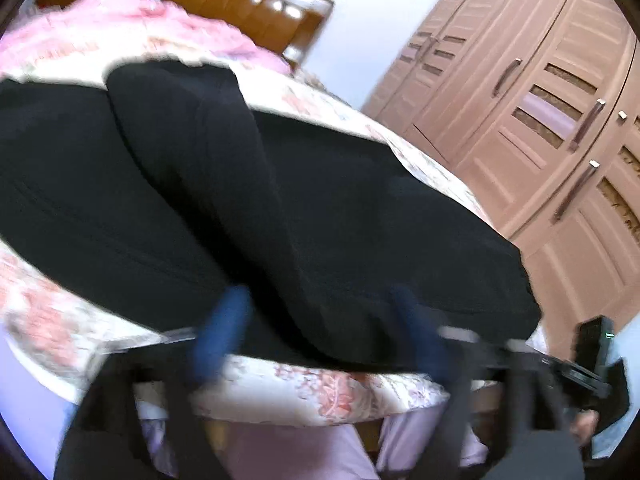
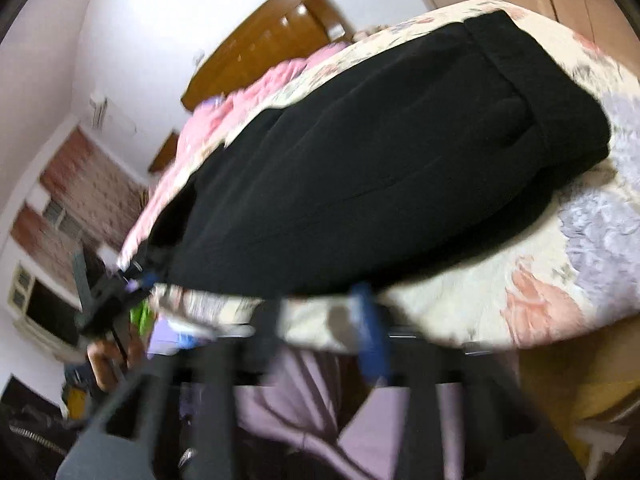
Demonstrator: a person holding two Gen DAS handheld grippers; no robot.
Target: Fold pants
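Black pants (image 1: 224, 184) lie folded on a floral bedsheet (image 1: 304, 388), one layer lapped over the other. In the right wrist view the same pants (image 2: 380, 168) stretch to their waistband at the far right. My left gripper (image 1: 320, 332) is open, its blue fingertips (image 1: 222, 328) wide apart on either side of the pants' near edge, not pressing on the cloth. My right gripper (image 2: 320, 324) is open just off the bed's near edge, one blue fingertip (image 2: 370, 332) sharp enough to see, with nothing between its jaws. Both views are blurred.
A wooden headboard (image 1: 240, 4) and pink bedding (image 1: 120, 28) lie at the far end. A brown wardrobe (image 1: 540, 120) stands right of the bed. The other gripper (image 2: 108, 300) shows at the left, held by a hand. Lilac clothing (image 2: 304, 392) of the person is below.
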